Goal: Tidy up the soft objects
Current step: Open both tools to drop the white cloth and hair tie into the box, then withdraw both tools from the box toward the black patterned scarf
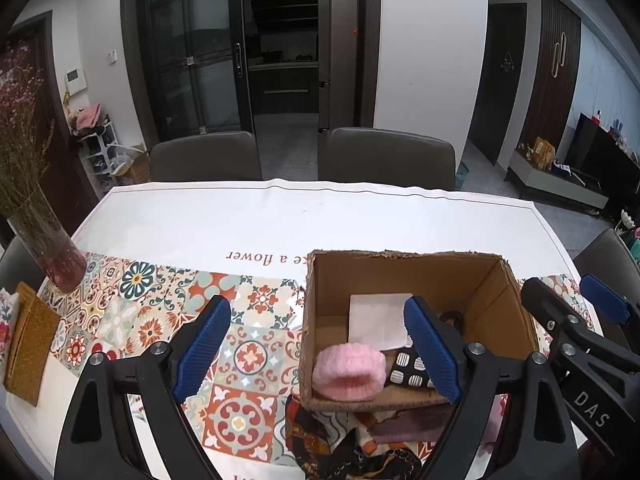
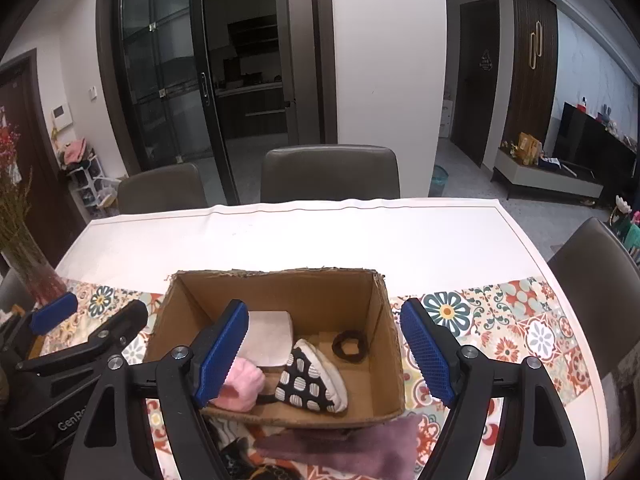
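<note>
An open cardboard box (image 1: 400,258) (image 2: 280,274) stands on the patterned tablecloth. Inside lie a pink knitted hat (image 1: 348,372) (image 2: 244,384), a black-and-white dotted slipper (image 2: 312,380) (image 1: 408,368), a folded white cloth (image 1: 378,320) (image 2: 268,336) and a dark scrunchie (image 2: 350,344). My left gripper (image 1: 318,306) (image 2: 96,314) hovers open over the box's left near corner, holding nothing. Over the box's near side my right gripper (image 2: 326,312) (image 1: 568,296) is open and holds nothing either. A mauve cloth (image 2: 348,448) (image 1: 408,420) and a dark patterned scarf (image 1: 320,436) lie in front of the box.
A glass vase of dried flowers (image 1: 48,248) stands at the table's left, with a mustard fabric piece (image 1: 28,344) near it. Two chairs (image 1: 200,156) (image 1: 388,156) face the far edge and another chair (image 2: 600,280) is at the right side.
</note>
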A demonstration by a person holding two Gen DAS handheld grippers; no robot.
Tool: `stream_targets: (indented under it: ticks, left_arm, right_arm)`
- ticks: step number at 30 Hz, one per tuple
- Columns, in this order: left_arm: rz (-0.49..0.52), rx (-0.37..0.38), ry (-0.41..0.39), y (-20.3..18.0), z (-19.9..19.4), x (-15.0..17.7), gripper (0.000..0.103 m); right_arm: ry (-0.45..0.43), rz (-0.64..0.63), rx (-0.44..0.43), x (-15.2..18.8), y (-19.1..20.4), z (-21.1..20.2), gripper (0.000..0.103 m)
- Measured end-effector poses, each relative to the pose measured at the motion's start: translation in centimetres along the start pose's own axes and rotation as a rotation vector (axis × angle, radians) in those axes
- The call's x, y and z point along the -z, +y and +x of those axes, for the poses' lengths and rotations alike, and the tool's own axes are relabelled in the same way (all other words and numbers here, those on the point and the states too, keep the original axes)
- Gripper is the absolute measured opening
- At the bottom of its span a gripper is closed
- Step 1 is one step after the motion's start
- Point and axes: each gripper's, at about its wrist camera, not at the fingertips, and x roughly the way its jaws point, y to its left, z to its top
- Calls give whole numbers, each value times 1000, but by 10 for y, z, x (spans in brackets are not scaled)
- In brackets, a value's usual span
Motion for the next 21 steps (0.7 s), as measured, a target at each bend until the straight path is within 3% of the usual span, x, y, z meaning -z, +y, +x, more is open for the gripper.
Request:
stream_targets:
  ticks: [4,8,21]
  left_arm:
    - [-2,-15,-2,1,-9,7,91]
    - [-6,-51,-15,0,-22,13,98]
    - [-17,-75,-56,-1,-58,35,100]
  right_arm:
    - [-15,7,3,4,-3,-12,80]
    - [-40,31,27,8,-11,-26,92]
    - [-55,41,49,27,-21,-59,92]
